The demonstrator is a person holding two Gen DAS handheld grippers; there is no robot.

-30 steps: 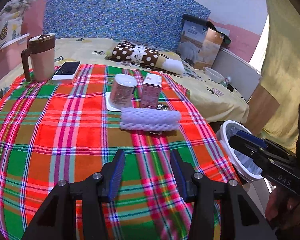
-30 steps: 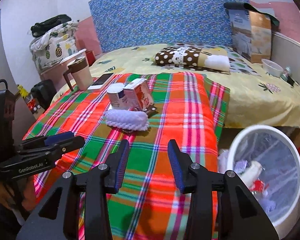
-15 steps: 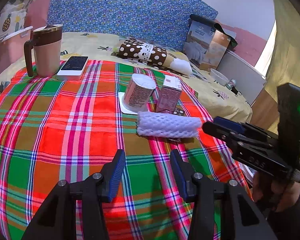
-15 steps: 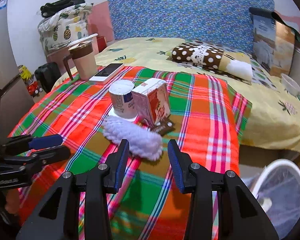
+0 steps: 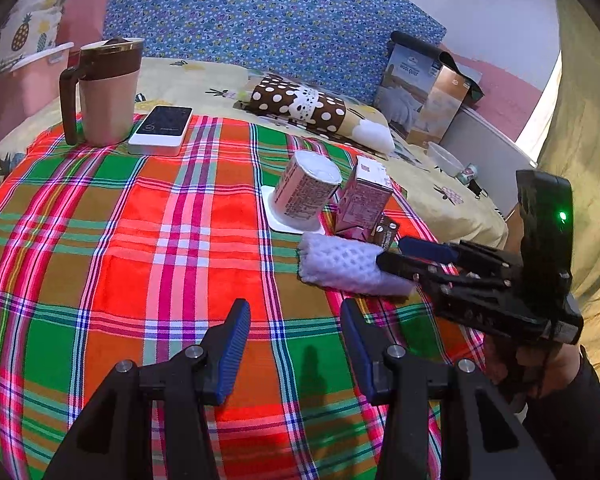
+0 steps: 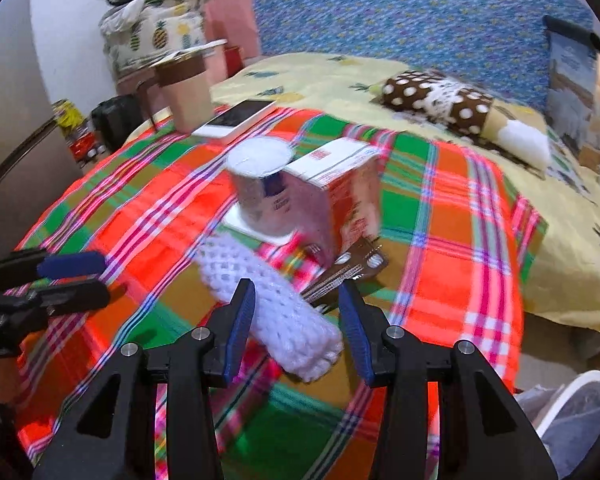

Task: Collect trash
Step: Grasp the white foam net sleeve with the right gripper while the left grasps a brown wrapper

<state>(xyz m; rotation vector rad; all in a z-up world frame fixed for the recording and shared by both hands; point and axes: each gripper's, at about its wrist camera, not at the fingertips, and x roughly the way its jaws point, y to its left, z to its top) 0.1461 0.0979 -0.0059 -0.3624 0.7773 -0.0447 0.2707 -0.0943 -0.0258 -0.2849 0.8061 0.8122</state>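
Note:
A white foam net sleeve (image 5: 340,268) (image 6: 268,308) lies on the plaid cloth (image 5: 140,260). Just behind it are an upturned yogurt cup (image 5: 304,192) (image 6: 260,196), a pink carton (image 5: 362,200) (image 6: 340,200) and a brown wrapper (image 5: 386,232) (image 6: 348,268). My right gripper (image 6: 296,286) (image 5: 392,252) straddles the near end of the sleeve. Its jaws are opening, and the pads stand either side of the sleeve without squeezing it. My left gripper (image 5: 294,306) (image 6: 102,276) hovers open over bare cloth, short of the sleeve, with nothing between its fingers.
A brown-and-beige mug (image 5: 104,92) and a flat white device (image 5: 162,130) sit at the cloth's far left. A dotted pillow (image 5: 300,104) and a box (image 5: 424,96) lie on the bed beyond. A white bin (image 6: 572,412) stands on the floor at the right.
My right gripper has come in from over the bin to the foam sleeve, which now lies between its fingers. Its jaws are slightly wider. My left gripper has edged towards the trash.

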